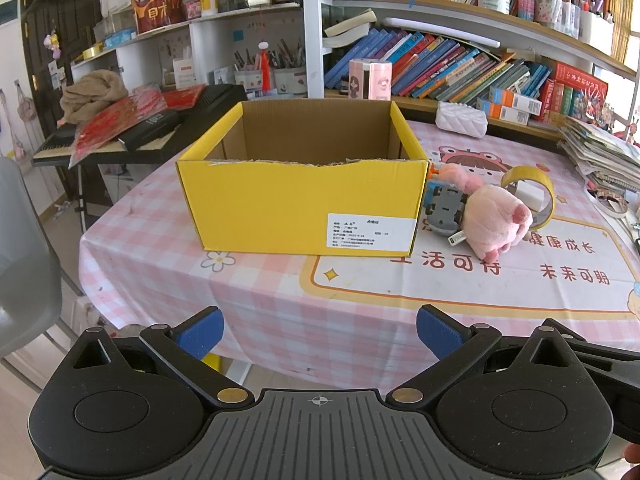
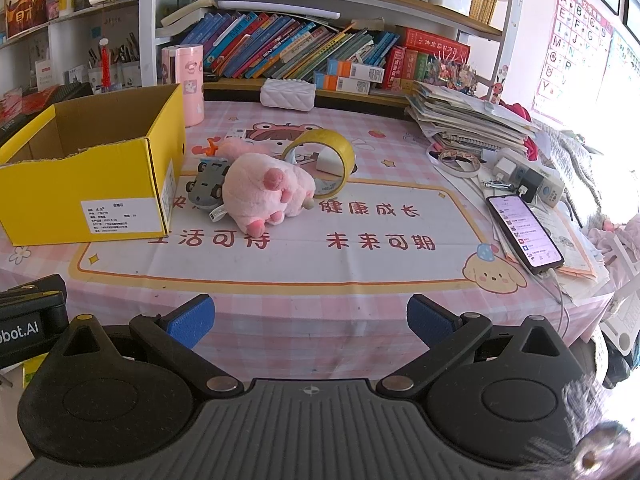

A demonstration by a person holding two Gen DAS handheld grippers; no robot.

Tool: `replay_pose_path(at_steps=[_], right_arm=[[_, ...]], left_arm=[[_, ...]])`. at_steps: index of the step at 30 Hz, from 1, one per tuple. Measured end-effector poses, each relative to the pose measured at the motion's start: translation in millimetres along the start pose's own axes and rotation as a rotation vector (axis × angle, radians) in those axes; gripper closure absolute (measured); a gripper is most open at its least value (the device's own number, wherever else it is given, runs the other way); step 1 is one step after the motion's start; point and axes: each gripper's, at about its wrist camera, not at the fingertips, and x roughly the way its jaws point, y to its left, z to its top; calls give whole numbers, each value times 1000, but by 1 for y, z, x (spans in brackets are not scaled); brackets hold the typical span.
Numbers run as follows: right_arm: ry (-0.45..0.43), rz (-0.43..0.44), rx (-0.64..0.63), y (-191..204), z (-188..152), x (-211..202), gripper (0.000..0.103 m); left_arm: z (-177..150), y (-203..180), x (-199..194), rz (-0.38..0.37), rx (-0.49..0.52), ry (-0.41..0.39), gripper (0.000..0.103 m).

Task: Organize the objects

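Note:
An open yellow cardboard box (image 1: pixel 300 204) (image 2: pixel 80 184) stands on the pink checked tablecloth (image 1: pixel 360 312) (image 2: pixel 320 312). Just right of it lie a pink plush toy (image 1: pixel 492 216) (image 2: pixel 264 188), a small grey toy car (image 1: pixel 446 210) (image 2: pixel 208 186) and a roll of yellow tape (image 1: pixel 532 188) (image 2: pixel 326 152) standing on edge. A white eraser (image 2: pixel 330 160) shows through the roll. My left gripper (image 1: pixel 319 334) hangs open at the table's near edge, facing the box. My right gripper (image 2: pixel 310 320) is open too, short of the plush. Both hold nothing.
A phone (image 2: pixel 524 232) with its screen lit, chargers and a paper stack (image 2: pixel 472 120) crowd the right side. A white quilted pouch (image 2: pixel 287 94) and a pink cylinder (image 2: pixel 188 84) stand at the back before bookshelves. A grey chair (image 1: pixel 20 260) is at the left.

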Motion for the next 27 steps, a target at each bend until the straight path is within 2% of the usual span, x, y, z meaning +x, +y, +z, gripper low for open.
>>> replay_pose_path(at_steps=[27], right_arm=[[-5, -3, -3, -6, -1, -7, 0]], left_arm=[[4, 0, 1, -6, -2, -4, 0]])
